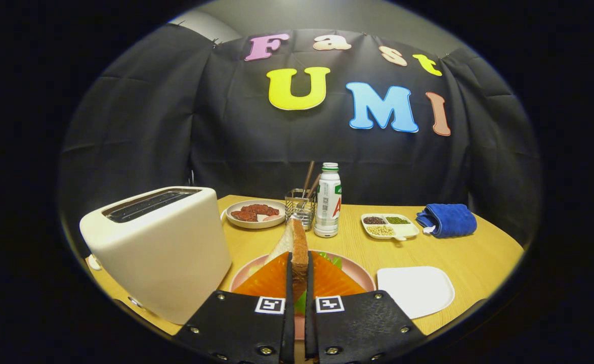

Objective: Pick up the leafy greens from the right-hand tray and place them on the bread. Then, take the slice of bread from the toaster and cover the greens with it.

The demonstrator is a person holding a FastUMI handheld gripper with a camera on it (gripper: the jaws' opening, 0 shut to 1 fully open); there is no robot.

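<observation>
My gripper [299, 270] is shut on a slice of bread [296, 242], held upright on edge between both fingers. The slice hangs over a pink plate [360, 273] just ahead of the fingers. Bits of leafy greens [333, 261] show on that plate behind the fingers; what lies under them is hidden. A white toaster [163, 247] stands to the left of the plate, its slots looking empty. An empty white tray [416, 290] lies to the right of the plate.
Beyond the plate stand a white bottle [328, 202], a metal holder with sticks [301, 207], and a dish of reddish food [255, 212]. Further right are a divided dish of beans [389, 225] and a folded blue cloth [448, 219].
</observation>
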